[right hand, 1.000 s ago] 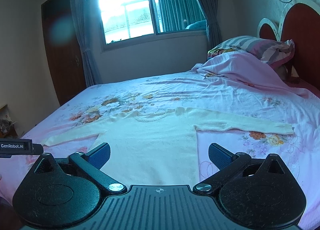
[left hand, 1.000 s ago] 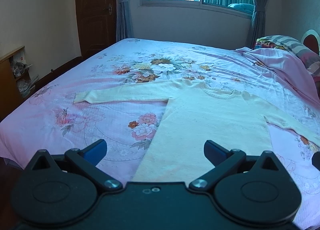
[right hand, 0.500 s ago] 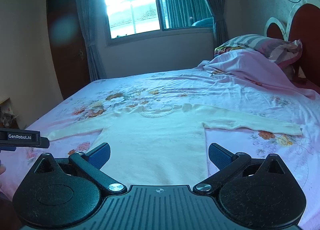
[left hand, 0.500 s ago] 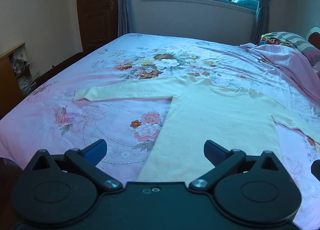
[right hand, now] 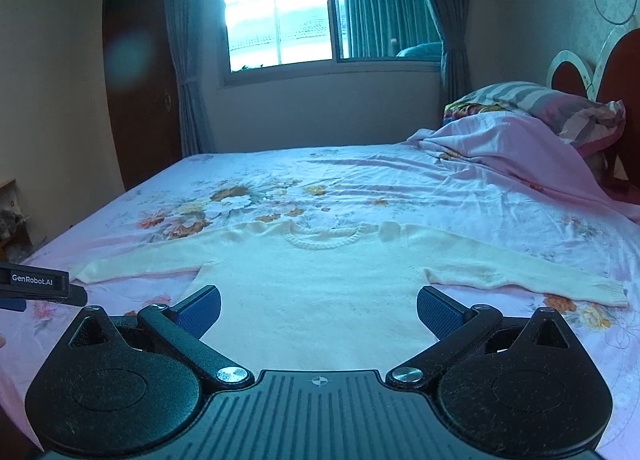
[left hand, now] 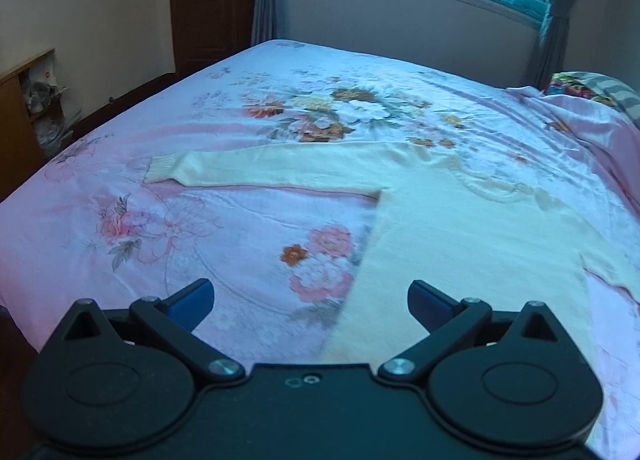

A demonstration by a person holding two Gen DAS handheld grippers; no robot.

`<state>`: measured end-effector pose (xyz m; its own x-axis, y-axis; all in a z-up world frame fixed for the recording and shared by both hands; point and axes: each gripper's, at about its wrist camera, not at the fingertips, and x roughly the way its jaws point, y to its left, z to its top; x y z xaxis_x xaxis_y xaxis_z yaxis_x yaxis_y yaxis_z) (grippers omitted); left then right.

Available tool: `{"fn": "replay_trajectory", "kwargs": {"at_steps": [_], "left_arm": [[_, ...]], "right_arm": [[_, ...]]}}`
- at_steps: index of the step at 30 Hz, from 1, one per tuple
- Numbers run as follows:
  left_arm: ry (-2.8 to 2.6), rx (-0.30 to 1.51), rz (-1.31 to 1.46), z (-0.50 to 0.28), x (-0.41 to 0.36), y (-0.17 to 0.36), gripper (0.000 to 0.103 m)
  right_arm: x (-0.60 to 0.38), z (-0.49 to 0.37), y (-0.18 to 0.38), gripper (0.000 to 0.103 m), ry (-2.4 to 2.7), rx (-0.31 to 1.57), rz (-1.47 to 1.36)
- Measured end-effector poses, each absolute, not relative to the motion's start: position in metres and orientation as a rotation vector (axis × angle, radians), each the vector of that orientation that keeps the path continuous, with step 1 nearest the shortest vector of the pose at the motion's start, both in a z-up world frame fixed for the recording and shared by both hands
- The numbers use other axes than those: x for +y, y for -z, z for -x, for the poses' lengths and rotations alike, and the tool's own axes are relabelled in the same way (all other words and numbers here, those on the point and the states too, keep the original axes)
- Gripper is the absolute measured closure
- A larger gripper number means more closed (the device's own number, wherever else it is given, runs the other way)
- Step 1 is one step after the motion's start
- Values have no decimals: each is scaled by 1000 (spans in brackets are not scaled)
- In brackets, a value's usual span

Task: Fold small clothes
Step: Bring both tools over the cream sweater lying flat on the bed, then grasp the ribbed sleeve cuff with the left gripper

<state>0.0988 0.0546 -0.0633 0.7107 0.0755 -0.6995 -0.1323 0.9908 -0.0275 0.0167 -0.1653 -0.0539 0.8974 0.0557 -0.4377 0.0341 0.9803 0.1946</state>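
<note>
Matt knitted cream sweater [right hand: 320, 292] lies on smooth floral cloth bedsheet [right hand: 440, 196].

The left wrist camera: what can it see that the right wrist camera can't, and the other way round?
Only the left wrist view shows the wooden shelf beside the bed and the ribbed left cuff up close. Only the right wrist view shows the red headboard, the right sleeve to its cuff, and the other tool's tip. Both show the cream sweater flat on the floral bedsheet, the window, and open tongs.
</note>
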Motion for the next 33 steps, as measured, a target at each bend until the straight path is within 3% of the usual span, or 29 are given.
{"fn": "replay_trajectory", "kwargs": {"at_steps": [20,30,33], "left_arm": [[-304,903,198,-237,161,117,9],[-373,963,332,-299,213,150,28],[-385,982,395,-314,231,162,39]], "right_arm": [[-136,-143,98,0,-24,581,-204],[-120,-225,123,0,-38,593,-185],[-116,-254,130,0,-45,591,-179]]}}
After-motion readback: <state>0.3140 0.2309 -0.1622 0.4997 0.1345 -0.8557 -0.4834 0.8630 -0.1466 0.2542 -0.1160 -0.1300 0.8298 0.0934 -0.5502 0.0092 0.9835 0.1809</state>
